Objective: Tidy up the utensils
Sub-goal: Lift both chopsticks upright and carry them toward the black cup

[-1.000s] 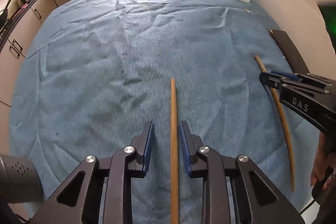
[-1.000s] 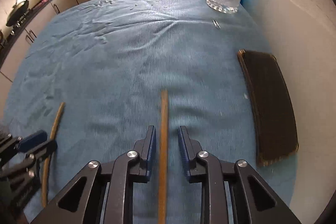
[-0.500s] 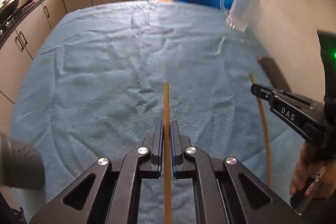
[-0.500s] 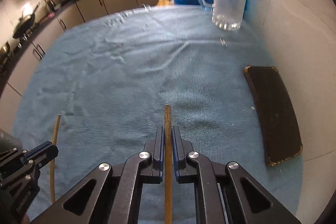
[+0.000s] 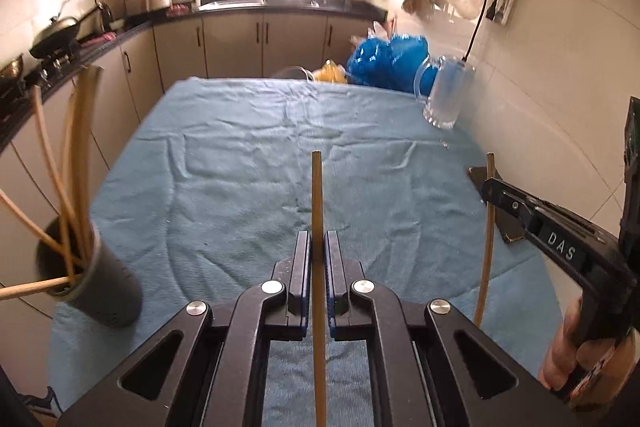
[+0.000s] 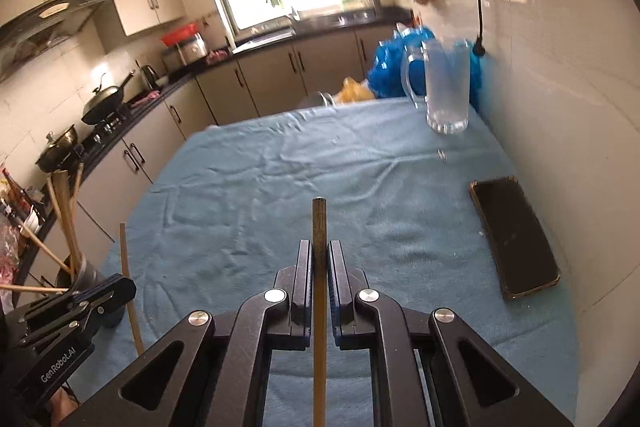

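My left gripper (image 5: 317, 247) is shut on a wooden chopstick (image 5: 317, 195) and holds it tilted up above the blue cloth (image 5: 248, 163). My right gripper (image 6: 319, 259) is shut on a second wooden chopstick (image 6: 319, 227), also raised. Each gripper shows in the other view: the right one (image 5: 486, 187) with its chopstick (image 5: 486, 247) at the right, the left one (image 6: 120, 285) with its chopstick (image 6: 129, 287) at the lower left. A dark grey holder (image 5: 96, 291) with several chopsticks stands at the table's left front; it also shows in the right wrist view (image 6: 80, 277).
A glass mug (image 6: 446, 87) stands at the far right by the wall. A black phone (image 6: 514, 235) lies on the cloth at the right. Blue bags (image 5: 388, 63) sit behind the table. Kitchen counters and cabinets run along the left and back.
Both grippers closed on their chopsticks and lifted them off the cloth, tilting upward. The holder with chopsticks has come into view at the left.
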The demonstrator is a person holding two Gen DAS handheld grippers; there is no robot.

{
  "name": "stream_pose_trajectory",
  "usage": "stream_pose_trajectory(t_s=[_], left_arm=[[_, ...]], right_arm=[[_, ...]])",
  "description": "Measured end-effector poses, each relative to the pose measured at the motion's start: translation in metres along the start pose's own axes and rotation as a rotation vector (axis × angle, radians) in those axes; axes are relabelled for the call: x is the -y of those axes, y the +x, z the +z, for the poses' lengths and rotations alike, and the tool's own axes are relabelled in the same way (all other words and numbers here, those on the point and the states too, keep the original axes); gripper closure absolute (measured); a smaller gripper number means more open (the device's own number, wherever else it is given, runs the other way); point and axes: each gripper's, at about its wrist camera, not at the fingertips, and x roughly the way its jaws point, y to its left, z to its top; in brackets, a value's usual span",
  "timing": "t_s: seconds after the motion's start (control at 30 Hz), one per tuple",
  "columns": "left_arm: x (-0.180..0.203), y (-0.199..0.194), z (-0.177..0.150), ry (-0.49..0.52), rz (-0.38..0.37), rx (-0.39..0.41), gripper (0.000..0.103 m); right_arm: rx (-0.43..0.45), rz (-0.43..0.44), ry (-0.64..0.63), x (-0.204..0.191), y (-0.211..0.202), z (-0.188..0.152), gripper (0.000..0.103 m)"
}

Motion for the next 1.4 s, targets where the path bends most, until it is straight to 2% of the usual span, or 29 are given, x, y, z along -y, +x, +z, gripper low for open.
stream_pose_trajectory(t_s=[0.27, 0.53, 1.1, 1.4], left_arm=[[0.003, -0.036, -0.008, 0.006, 0.037, 0.07, 0.097], [-0.001, -0.068, -0.012, 0.01, 0.046, 0.144, 0.097], [-0.005, -0.104, -0.02, -0.014, 0.041, 0.209, 0.097], [-0.027, -0.129, -0.019, -0.096, -0.062, 0.226, 0.097]], right_arm=[[0.08, 0.013, -0.026, -0.021, -0.031, -0.012, 0.095], [0.108, 0.027, -0.033, -0.027, -0.048, -0.019, 0.095], [0.205, 0.041, -0.056, -0.045, -0.084, -0.025, 0.095], [0.236, 0.06, -0.053, -0.051, -0.095, -0.029, 0.095]])
